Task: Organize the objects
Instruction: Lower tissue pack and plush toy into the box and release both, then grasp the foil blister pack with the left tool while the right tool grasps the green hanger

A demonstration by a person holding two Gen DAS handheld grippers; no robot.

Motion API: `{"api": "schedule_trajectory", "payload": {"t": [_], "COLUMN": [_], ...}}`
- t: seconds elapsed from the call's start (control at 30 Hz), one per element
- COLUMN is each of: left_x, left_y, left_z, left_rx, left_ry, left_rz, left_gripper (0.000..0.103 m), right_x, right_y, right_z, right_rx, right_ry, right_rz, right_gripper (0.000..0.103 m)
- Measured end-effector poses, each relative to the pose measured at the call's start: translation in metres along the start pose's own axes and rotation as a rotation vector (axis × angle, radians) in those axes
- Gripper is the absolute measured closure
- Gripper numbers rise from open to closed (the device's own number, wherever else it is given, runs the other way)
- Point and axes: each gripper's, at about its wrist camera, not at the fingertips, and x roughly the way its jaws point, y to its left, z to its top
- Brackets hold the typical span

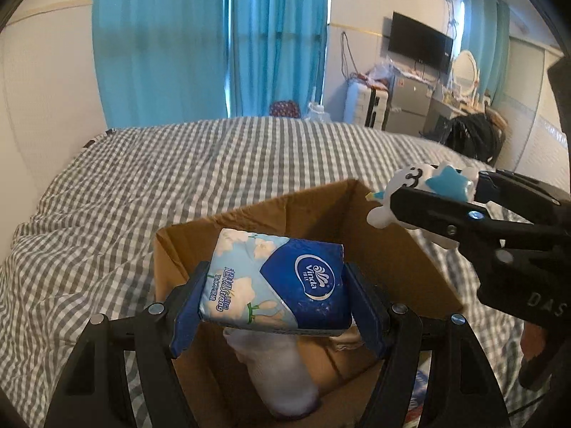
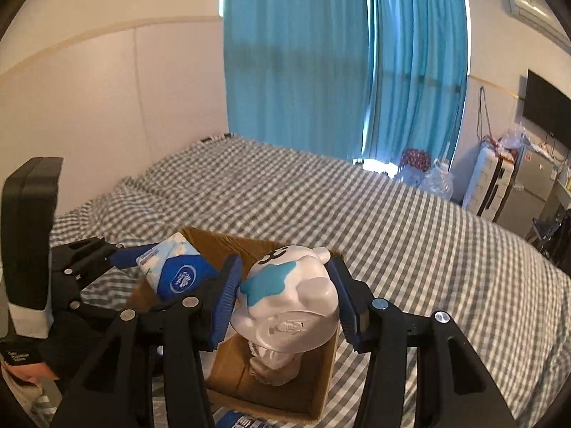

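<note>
Both grippers hang loaded over the open cardboard box (image 1: 399,260) on the bed's (image 1: 178,178) near edge, apparently for dropping in: left gripper (image 1: 274,306) clamping a Vinda tissue pack (image 1: 282,281), right gripper (image 2: 285,303) clamping a white-and-blue toy figure (image 2: 285,303).

Gingham-covered bed (image 1: 178,178), blue curtains (image 1: 214,42), wall-mounted TV (image 1: 419,42), small fridge (image 1: 410,107), white suitcase (image 2: 485,189)

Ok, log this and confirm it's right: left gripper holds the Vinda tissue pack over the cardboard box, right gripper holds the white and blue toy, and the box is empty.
Not quite: the cardboard box isn't empty. The left wrist view shows a white object already lying inside it. The rest stands: left gripper holds the Vinda tissue pack over it, right gripper holds the white and blue toy.
</note>
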Motion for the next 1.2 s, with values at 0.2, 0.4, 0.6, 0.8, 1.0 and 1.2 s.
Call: {"api": "schedule_trajectory", "payload": {"t": [0.2, 0.4, 0.6, 0.8, 1.0, 1.2], "left_x": [0.015, 0.014, -0.013, -0.068, -0.129, -0.171], "left_y": [0.003, 0.010, 0.007, 0.004, -0.001, -0.007], "left_z": [-0.010, -0.013, -0.007, 0.002, 0.003, 0.001], "left_rx": [-0.017, -0.045, -0.036, -0.047, -0.066, -0.085], "left_ry": [0.031, 0.045, 0.031, -0.039, -0.119, -0.172], "left_rz": [-0.022, -0.051, -0.017, 0.028, 0.076, 0.136], "left_gripper": [0.029, 0.026, 0.012, 0.004, 0.004, 0.004], "right_x": [0.028, 0.040, 0.019, -0.029, -0.102, -0.177], "right_y": [0.004, 0.003, 0.002, 0.005, 0.012, 0.018], "right_z": [-0.021, -0.022, -0.013, -0.001, 0.006, 0.005], "right_rx": [0.003, -0.013, 0.013, 0.003, -0.014, -0.035], "right_ry": [0.061, 0.061, 0.023, -0.041, -0.114, -0.186], "right_rz": [0.012, 0.015, -0.012, -0.032, -0.063, -0.088], "right_gripper": [0.053, 0.053, 0.031, 0.023, 0.020, 0.012]}}
